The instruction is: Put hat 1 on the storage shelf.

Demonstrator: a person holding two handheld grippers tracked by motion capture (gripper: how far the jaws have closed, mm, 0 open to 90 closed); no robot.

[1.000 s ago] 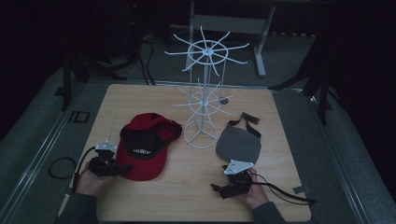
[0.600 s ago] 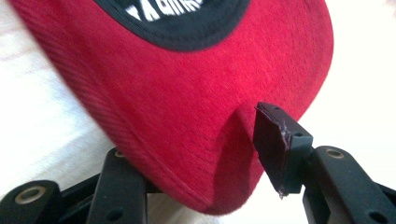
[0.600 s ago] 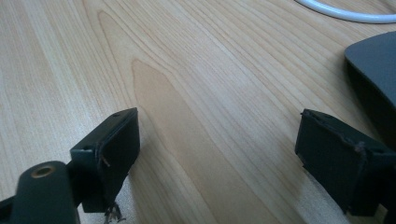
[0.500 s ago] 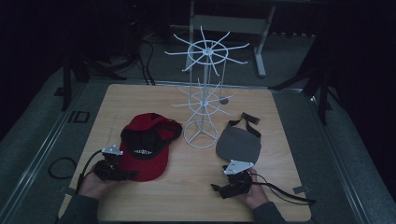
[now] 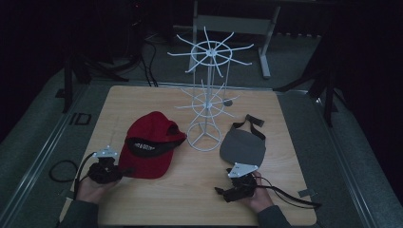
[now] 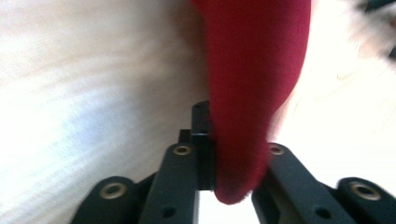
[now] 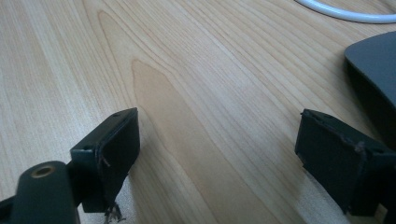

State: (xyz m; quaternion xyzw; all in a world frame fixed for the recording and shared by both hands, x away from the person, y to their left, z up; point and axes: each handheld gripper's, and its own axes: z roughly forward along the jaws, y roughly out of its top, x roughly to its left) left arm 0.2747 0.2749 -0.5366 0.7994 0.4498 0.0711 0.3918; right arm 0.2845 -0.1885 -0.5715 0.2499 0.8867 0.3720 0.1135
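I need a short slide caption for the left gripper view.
Left hand-held gripper closed on the red cap's brim above the wooden table.

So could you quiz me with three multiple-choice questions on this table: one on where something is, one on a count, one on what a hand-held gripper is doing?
1. Where does the white wire rack stand?
A. Between the red cap and the grey cap
B. Left of the red cap
C. On the floor

2. How many caps lie on the table?
A. One
B. Two
C. Four

3. What is the left hand-held gripper doing?
A. Hanging open above the rack
B. Gripping the grey cap
C. Closed on the red cap's brim

Answers: 1 A, since the high view shows the rack's ring base with a cap on either side. 2 B, one red and one grey. 3 C, as the left gripper view shows red fabric pinched between its jaws; the right hand-held gripper is open over bare wood.
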